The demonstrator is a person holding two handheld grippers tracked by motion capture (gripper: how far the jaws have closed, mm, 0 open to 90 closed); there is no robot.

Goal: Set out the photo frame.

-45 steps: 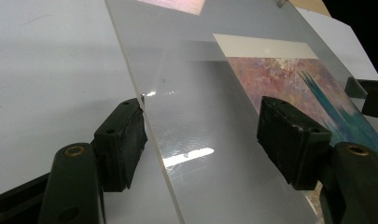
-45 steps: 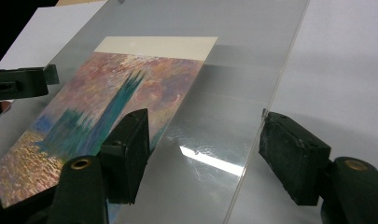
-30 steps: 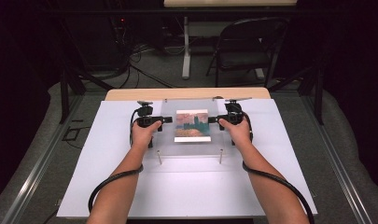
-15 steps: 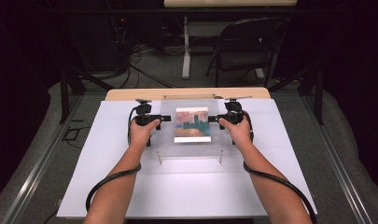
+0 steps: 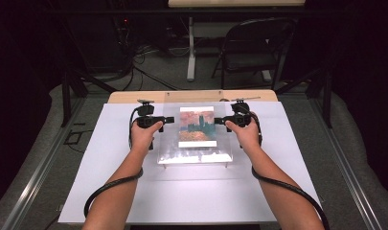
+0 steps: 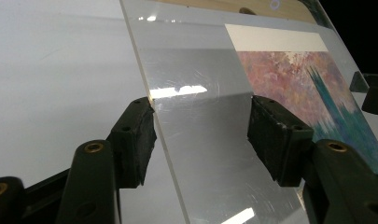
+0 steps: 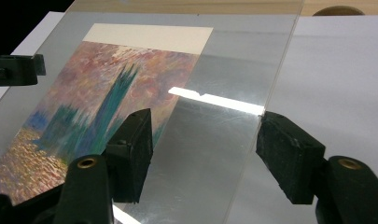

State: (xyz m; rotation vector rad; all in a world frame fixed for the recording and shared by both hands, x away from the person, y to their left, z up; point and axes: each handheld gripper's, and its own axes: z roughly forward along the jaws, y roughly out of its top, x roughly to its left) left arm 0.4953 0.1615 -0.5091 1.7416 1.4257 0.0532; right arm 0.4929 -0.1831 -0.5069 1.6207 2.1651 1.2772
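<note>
High view: I see the clear rectangular acrylic sheet (image 5: 195,143) lying over a painted print of pink sky and teal towers (image 5: 197,125) at the far middle of the white desk (image 5: 110,158), with my left hand-held gripper (image 5: 168,120) at its left edge and my right hand-held gripper (image 5: 218,120) at its right edge. Left gripper view: my jaws, which have just been closing, stand wide astride the sheet's edge (image 6: 200,121), pads not pressing it. Right gripper view: my jaws, likewise just closing, stand wide across the sheet's other edge (image 7: 224,130), one over the print (image 7: 98,102).

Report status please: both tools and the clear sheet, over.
Left tool and right tool open, jaws just been closing, astride opposite edges of clear sheet. Sheet lies over the painting print. Nothing in the way.
</note>
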